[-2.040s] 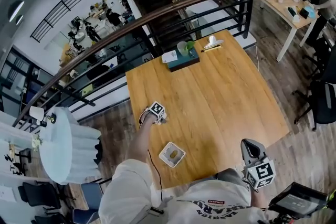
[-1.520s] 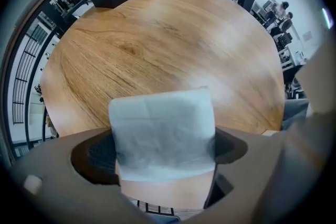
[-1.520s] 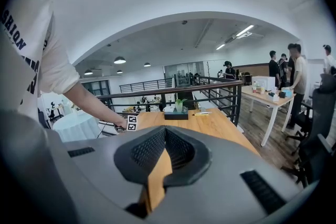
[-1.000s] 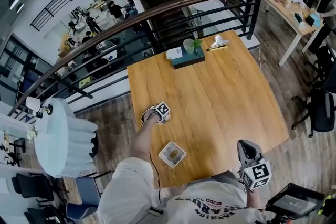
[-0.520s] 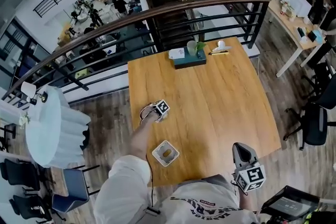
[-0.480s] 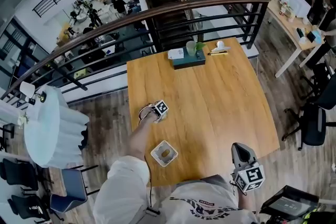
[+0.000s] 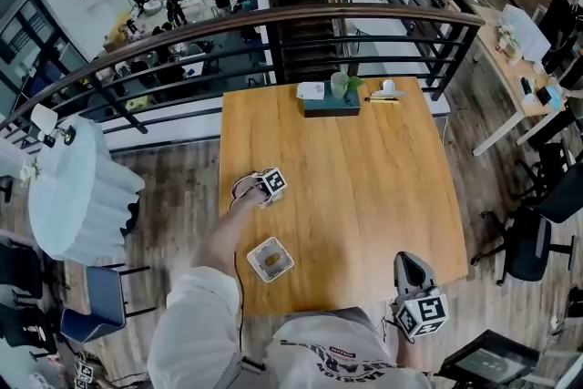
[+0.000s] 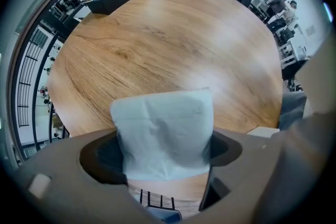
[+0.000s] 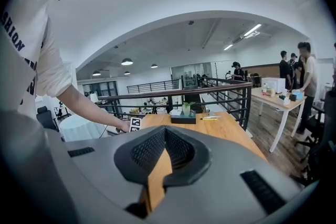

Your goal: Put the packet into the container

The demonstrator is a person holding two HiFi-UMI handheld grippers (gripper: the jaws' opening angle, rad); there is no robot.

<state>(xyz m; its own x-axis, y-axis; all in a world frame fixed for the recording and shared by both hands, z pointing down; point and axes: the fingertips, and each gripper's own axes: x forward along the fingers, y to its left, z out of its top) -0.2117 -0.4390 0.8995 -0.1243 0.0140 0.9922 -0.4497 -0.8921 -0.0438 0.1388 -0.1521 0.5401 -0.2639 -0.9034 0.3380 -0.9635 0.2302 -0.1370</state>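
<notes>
A: L gripper (image 7: 260,189) status?
B: Left of centre in head view, over the wooden table (image 7: 364,187), pointing straight down. Fingers pinching the packet (image 8: 163,131). It's pale and crinkled, fills the gap btw the pads, and its end sticks out past the tips. Sits lower centre of the left gripper view. Head view doesn't show it; the gripper body covers it.
A: Packet touching the tabletop?
B: Can't tell from either view.
A: Container?
B: Square white container (image 7: 270,259), sthg brownish inside, lower centre-left of head view by the table's near edge. Just below the L gripper in frame, apart from it. Packet's not in it.
A: R gripper (image 9: 164,139)?
B: Lower right of head view, past the table's near edge, beside the person's torso. Fingers pressed together, nothing btw them.
A: Anything else on the table?
B: Dark tray (image 7: 332,107) at the far edge, top centre of head view, w/ a cup (image 7: 339,85) on it. Well apart from both grippers.
</notes>
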